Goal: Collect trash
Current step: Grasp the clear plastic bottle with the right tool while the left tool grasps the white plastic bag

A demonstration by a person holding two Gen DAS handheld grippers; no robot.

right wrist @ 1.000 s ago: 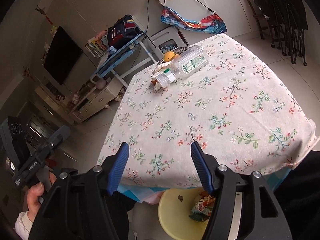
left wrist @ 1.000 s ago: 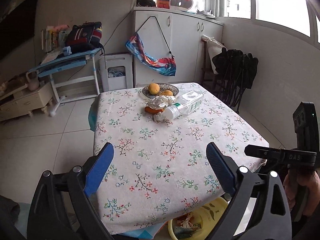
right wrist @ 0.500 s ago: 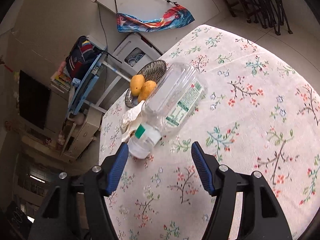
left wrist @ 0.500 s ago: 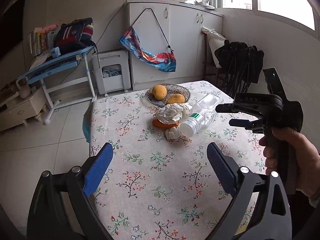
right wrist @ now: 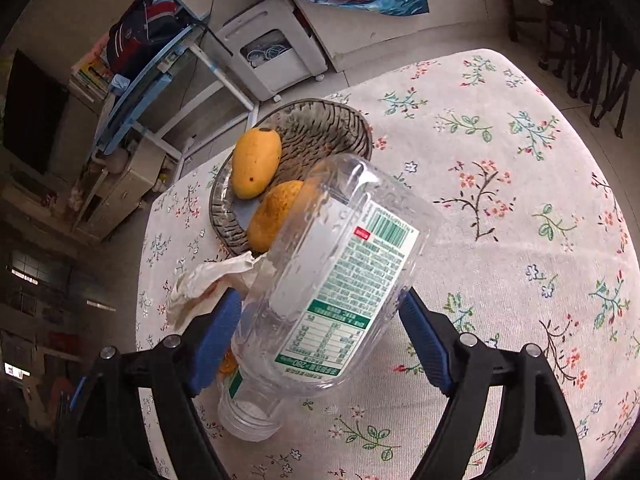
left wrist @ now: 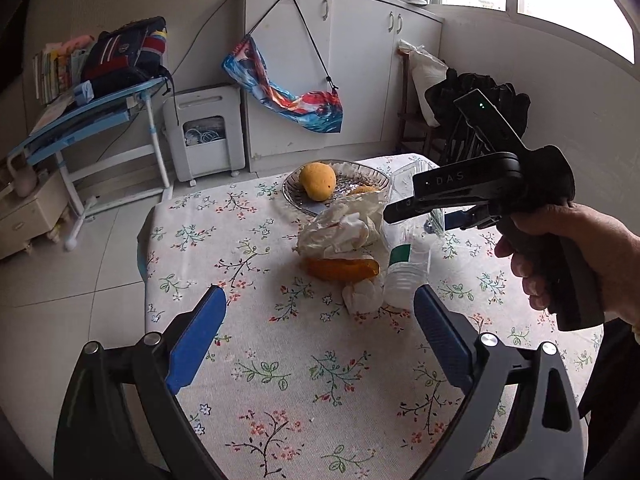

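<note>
An empty clear plastic bottle (right wrist: 340,288) with a green-and-white label lies on its side on the floral tablecloth, open mouth toward me. My right gripper (right wrist: 320,324) is open, its blue fingers on either side of the bottle's body without squeezing it. Crumpled white paper (left wrist: 344,224) lies over an orange peel (left wrist: 340,268), with a small paper wad (left wrist: 362,298) beside the bottle (left wrist: 406,268). My left gripper (left wrist: 320,320) is open and empty, just short of this pile. The right gripper's body (left wrist: 480,188) shows above the bottle in the left wrist view.
A glass dish (left wrist: 352,180) holding two mangoes (right wrist: 256,162) stands just behind the trash. The table (left wrist: 280,380) is covered by a floral cloth. Beyond it stand a white cabinet (left wrist: 340,72), a blue desk (left wrist: 88,120) and dark folded chairs (left wrist: 480,120).
Both grippers moved forward toward the trash pile. The right gripper has closed in on the bottle so that its fingers now straddle it. The yellow bin below the table edge has left view.
</note>
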